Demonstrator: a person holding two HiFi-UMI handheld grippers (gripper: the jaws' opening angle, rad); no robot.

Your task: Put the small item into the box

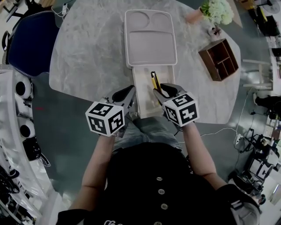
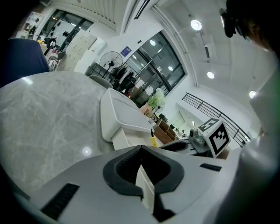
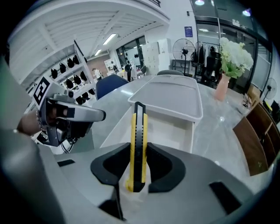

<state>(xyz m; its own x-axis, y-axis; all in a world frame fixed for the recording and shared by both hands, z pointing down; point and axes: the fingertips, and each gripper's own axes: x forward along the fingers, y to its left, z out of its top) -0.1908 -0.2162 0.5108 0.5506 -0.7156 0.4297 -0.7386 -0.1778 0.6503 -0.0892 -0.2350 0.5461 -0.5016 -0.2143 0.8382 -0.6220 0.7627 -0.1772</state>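
Observation:
A yellow and black utility knife (image 1: 155, 83) (image 3: 138, 144) stands upright between the jaws of my right gripper (image 1: 160, 91) (image 3: 138, 151), which is shut on it. The knife hangs over the open cream box (image 1: 145, 77) (image 3: 175, 131) at the table's near edge. The box's white tray-like lid (image 1: 150, 39) (image 3: 170, 98) lies just beyond it. My left gripper (image 1: 131, 93) (image 2: 141, 153) is at the box's left side, its jaws shut on a thin cream panel that looks like the box's left wall. From the left gripper view the box (image 2: 124, 138), the knife tip (image 2: 153, 139) and the right gripper's marker cube show ahead.
The grey marble table (image 1: 88, 57) holds a brown wooden organiser (image 1: 219, 59) at the right and a vase of pale flowers (image 1: 217, 11) at the far right. A dark blue chair (image 1: 30, 39) stands at the left.

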